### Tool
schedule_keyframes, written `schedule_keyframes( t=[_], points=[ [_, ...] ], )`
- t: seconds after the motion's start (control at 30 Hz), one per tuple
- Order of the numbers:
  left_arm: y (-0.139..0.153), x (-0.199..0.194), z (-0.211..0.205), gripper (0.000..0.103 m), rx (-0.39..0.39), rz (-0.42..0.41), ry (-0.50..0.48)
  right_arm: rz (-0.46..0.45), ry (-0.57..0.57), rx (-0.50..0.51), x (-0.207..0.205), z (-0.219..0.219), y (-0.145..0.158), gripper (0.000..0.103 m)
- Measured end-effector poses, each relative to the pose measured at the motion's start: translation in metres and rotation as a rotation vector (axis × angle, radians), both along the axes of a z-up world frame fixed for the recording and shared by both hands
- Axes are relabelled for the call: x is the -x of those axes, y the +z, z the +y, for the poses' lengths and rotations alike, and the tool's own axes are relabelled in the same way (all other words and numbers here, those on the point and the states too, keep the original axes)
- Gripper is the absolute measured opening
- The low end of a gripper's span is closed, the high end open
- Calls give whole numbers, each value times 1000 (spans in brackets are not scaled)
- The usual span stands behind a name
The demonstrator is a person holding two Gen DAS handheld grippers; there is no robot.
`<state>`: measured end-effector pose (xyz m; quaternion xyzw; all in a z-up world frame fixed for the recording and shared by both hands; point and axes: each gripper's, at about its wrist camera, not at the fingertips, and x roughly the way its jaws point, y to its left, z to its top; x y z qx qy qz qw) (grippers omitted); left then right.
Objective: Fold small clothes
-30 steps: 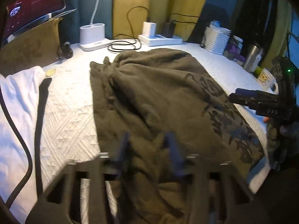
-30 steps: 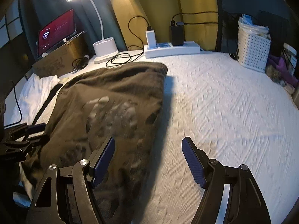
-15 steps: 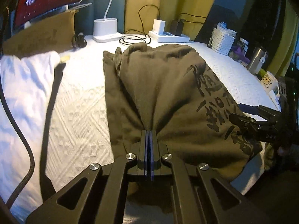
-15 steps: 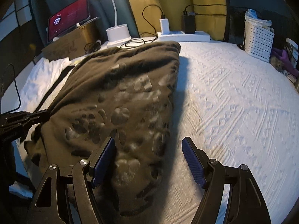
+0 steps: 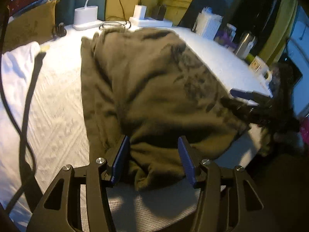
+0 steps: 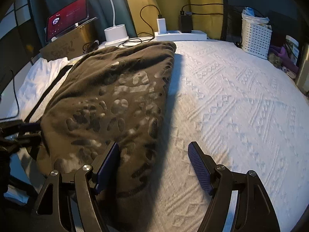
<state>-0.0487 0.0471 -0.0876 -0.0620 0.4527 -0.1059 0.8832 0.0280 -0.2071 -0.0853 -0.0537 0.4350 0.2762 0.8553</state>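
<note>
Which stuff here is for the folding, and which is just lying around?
For the folding: olive shirt, left tongs, right tongs.

Just lying around: lamp base, power strip, white basket, tablet, white cloth.

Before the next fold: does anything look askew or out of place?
Yes. The olive garment lies rumpled, its near hem bunched at the table edge. A black cable trails across the white cloth beside it.

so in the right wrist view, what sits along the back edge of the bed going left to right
tablet → desk lamp base → white charger → black adapter → white perforated basket. Both plugs stand on the white power strip.
</note>
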Motion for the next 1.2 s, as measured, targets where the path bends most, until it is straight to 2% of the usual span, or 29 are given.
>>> schedule_keyframes(
  t=[0.07,0.17,0.33,0.5,0.53,0.63,0.83,1.1,1.2],
  points=[
    [-1,2,-3,27,-65,-7,7,-9,3,8,3,-2,-1,75],
    [-2,6,0,22,-101,-12,-6,-31,9,23,8,-4,-2,75],
    [-1,15,3,22,-124,-18,-5,-50,8,30,15,-9,-2,75],
    [11,20,15,23,-108,-16,-5,-12,18,6,11,-17,0,76],
    [15,18,19,25,-112,-30,11,0,17,-1,9,-19,1,76],
    [27,10,30,44,-118,-70,66,-13,-4,-14,2,-24,10,76],
    [46,-17,41,45,-92,-134,117,-32,-29,-11,-16,-28,18,76],
    [51,-55,40,45,-89,-164,144,-47,-25,2,-45,-19,25,76],
    [53,-69,42,45,-52,-175,146,-47,-18,7,-57,-13,25,76]
  ],
)
